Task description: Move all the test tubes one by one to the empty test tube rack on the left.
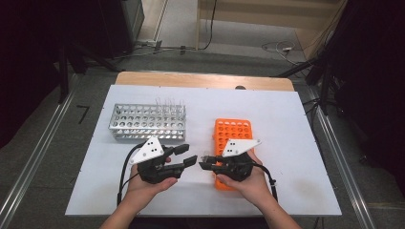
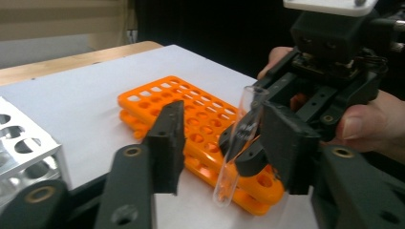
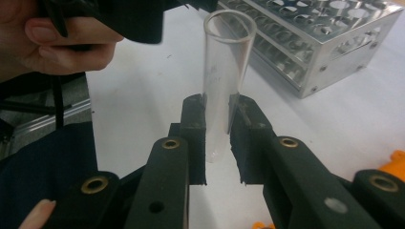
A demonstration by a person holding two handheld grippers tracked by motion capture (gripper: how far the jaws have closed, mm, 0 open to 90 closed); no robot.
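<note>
One tube (image 3: 222,81) is clamped upright in the right claw (image 3: 218,143), so the half-closed, empty left claw (image 2: 224,143) should be squared around it before any release.

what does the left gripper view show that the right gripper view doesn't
Left gripper view alone: the orange rack's rows of holes, and the right gripper from outside, gripping the glass tube.

Right gripper view alone: the tube's open mouth close up, and the person's thumb.

Both: the tube clamped between the right gripper's fingers, the metal rack, the white table.

Clear glossy glass-like test tube (image 3: 222,81); shiny metal rack (image 1: 148,122); matt orange plastic rack (image 1: 232,132).
</note>
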